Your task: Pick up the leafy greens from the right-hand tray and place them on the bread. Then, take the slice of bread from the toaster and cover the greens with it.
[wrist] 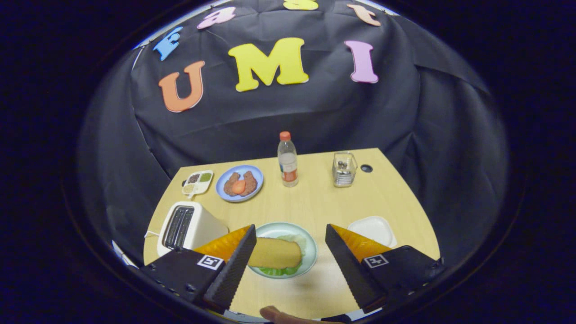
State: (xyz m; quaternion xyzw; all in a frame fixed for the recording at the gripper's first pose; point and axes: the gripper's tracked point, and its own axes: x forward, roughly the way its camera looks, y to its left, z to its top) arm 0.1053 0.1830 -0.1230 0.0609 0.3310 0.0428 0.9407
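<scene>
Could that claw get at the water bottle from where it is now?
Probably yes. The claw is open and holds nothing. The bottle stands upright beyond it with bare table around; only the plate with the sandwich lies low between the fingers, so the claw would pass over that.

hand-held gripper [290, 240] | two wedge-shaped fingers, ridged inner faces | square fiducial marker on each | screws on left housing

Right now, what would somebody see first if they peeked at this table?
Probably the plate between the open tongs, with a bread slice lying on top of leafy greens. Beside the left finger stands a white toaster, and further back a blue plate of meat patties and a water bottle.
</scene>
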